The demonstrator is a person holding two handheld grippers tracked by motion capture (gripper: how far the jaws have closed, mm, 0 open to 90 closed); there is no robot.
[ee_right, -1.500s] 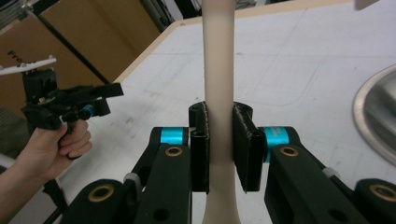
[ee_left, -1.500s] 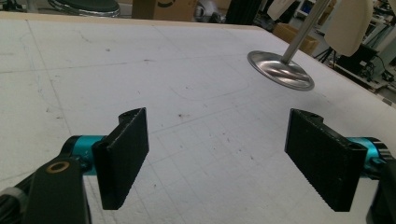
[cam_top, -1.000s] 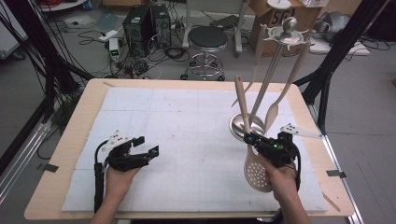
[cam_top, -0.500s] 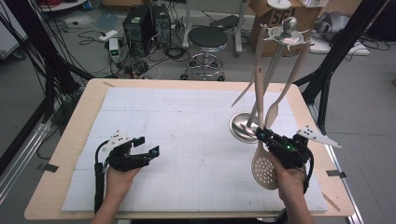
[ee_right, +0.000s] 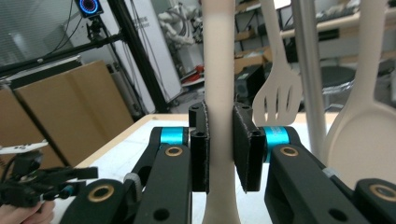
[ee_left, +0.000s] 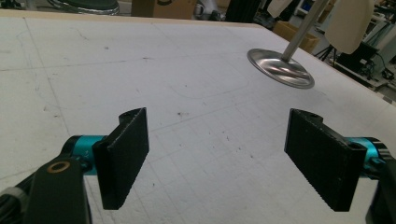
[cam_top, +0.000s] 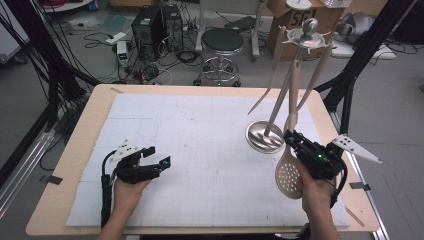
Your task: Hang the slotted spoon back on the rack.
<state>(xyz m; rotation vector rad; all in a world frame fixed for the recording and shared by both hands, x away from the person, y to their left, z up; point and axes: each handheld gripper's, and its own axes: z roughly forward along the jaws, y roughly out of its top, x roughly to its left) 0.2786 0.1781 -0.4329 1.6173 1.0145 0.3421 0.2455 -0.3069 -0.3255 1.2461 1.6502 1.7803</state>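
Observation:
My right gripper (cam_top: 296,143) is shut on the beige handle of a perforated spoon (cam_top: 289,175), whose bowl hangs below the hand near the table's right edge. The handle (ee_right: 218,70) rises nearly upright between the pads in the right gripper view, beside the metal utensil stand (cam_top: 264,136). A slotted spatula (ee_right: 278,100) and a solid spoon (ee_right: 364,135) hang from the stand's top (cam_top: 307,32). At the front left, my left gripper (cam_top: 159,156) rests low over the white mat, open with nothing between its jaws (ee_left: 229,154).
The stand's round steel base (ee_left: 280,70) sits on the white mat (cam_top: 200,130) right of centre. A stool (cam_top: 221,40), computer boxes and cables lie on the floor beyond the table's far edge. Black frame posts stand at both sides.
My right gripper has carried the perforated spoon to the right and slightly up, and its handle has swung from leaning left to nearly upright by the stand. The left gripper has stayed put.

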